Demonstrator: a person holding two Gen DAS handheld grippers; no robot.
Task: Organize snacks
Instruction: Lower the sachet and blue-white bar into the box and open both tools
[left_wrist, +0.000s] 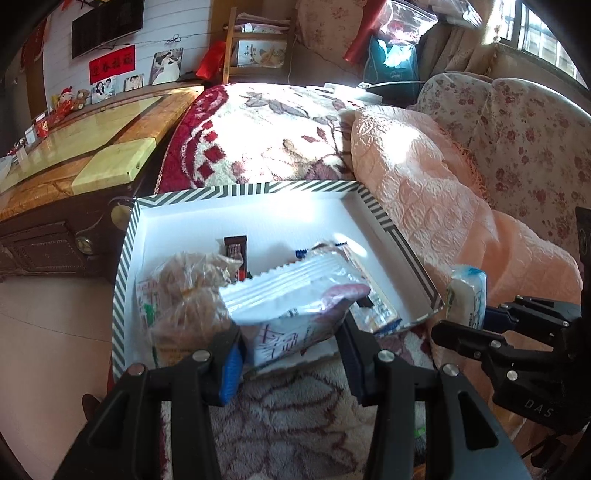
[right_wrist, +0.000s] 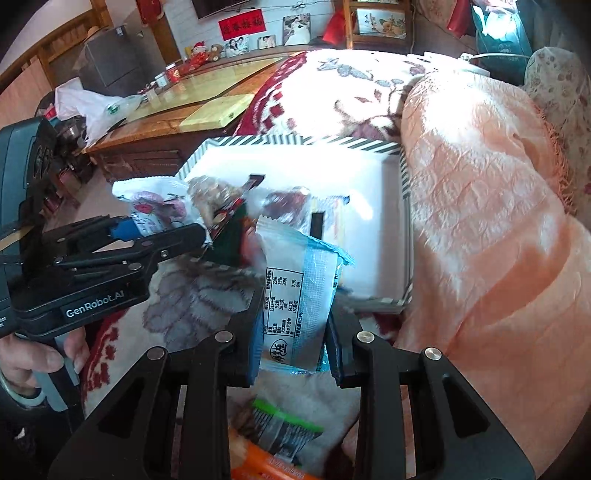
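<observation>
A white box with a green-striped rim (left_wrist: 258, 189) (right_wrist: 369, 146) lies on a floral blanket and holds several snack packets, among them a clear bag of brown pastries (left_wrist: 184, 291) and a dark bar (left_wrist: 236, 251). My left gripper (left_wrist: 291, 350) is shut on a white-and-purple snack packet (left_wrist: 295, 306) over the box's near edge; it also shows in the right wrist view (right_wrist: 155, 210). My right gripper (right_wrist: 291, 347) is shut on a white-and-blue snack packet (right_wrist: 299, 295) just in front of the box; that packet shows in the left wrist view (left_wrist: 467, 295).
A peach quilt (left_wrist: 443, 206) (right_wrist: 498, 221) lies right of the box on a floral sofa (left_wrist: 528, 140). A wooden table (left_wrist: 85, 147) (right_wrist: 192, 103) stands to the left. More snack packets (right_wrist: 284, 428) lie on the blanket below my right gripper.
</observation>
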